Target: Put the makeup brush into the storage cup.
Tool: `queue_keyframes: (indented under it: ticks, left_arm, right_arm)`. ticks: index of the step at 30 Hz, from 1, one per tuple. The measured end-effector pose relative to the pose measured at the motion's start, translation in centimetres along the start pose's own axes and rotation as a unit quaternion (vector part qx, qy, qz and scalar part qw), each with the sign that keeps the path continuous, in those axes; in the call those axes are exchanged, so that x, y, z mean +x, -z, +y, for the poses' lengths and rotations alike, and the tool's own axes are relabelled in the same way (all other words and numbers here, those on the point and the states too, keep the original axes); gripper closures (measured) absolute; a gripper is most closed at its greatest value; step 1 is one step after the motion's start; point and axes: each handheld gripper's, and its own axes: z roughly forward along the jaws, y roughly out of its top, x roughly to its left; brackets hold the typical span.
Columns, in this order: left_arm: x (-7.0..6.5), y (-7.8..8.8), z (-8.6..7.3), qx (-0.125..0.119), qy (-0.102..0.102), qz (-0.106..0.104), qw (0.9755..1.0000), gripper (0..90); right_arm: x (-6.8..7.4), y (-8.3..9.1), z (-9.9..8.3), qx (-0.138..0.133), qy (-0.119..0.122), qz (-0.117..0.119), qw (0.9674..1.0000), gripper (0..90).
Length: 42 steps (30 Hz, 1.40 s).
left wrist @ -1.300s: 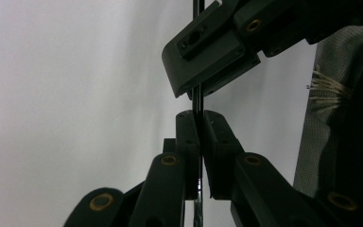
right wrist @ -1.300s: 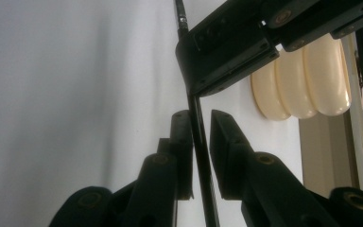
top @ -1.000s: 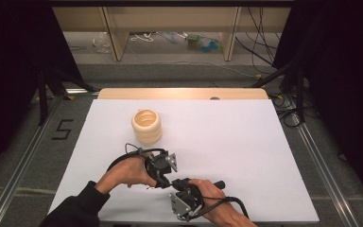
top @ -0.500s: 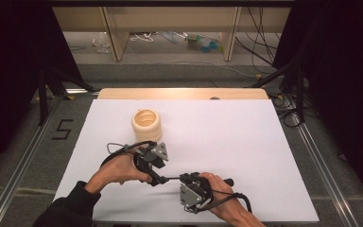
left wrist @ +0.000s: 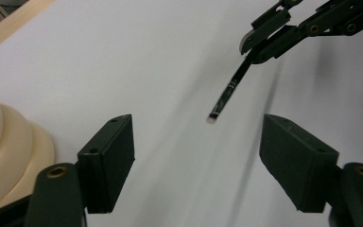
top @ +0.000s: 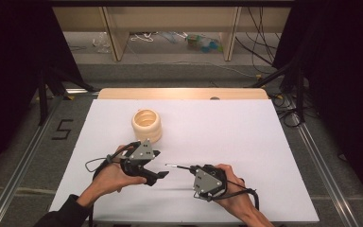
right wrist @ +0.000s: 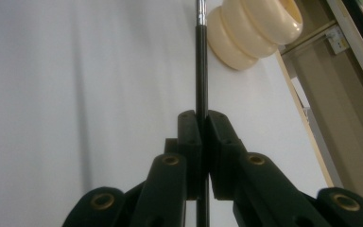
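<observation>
Two grippers low on white table (top: pixel 264 142), near cream ribbed holder (top: pixel 147 125): right gripper (top: pixel 193 169) clamped on thin black rod (top: pixel 177 166), left gripper (top: pixel 157 165) spread wide, empty. Rod outside holder; judged barely begun, insertion pending.

White table, 1 thing resting on it

I see a table (top: pixel 264 142) covered by a white sheet, with a strip of bare light wood along its far edge. On it stands 1 cream ribbed ring holder (top: pixel 147 125), upright and open at the top, in the left half toward the far edge; it sits directly on the white sheet.
</observation>
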Motion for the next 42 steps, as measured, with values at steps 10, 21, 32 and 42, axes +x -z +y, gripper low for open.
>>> queue_keyframes:
  ticks: [10, 21, 32, 42]
  left_arm:
    - [-1.6, 0.1, -1.3, -0.055, 0.05, 0.03, 0.9968, 21.3]
    - [-1.9, 0.6, -1.9, -0.126, 0.109, 0.037, 0.9853, 19.4]
    - [-2.6, 0.4, -2.1, -0.151, 0.104, 0.05, 0.9817, 20.1]
    - [-2.5, 0.4, -2.3, -0.182, 0.115, 0.047, 0.9754, 21.9]
  right_arm:
    - [-0.5, 0.3, -0.5, -0.059, -0.107, 0.012, 0.9924, 85.2]
    - [-0.7, 0.2, -0.9, -0.093, -0.168, 0.025, 0.981, 85.2]
    - [-0.7, 0.0, -0.6, -0.124, -0.2, 0.032, 0.9715, 85.3]
    - [-0.3, -0.4, -0.2, -0.138, -0.21, 0.038, 0.9671, 85.3]
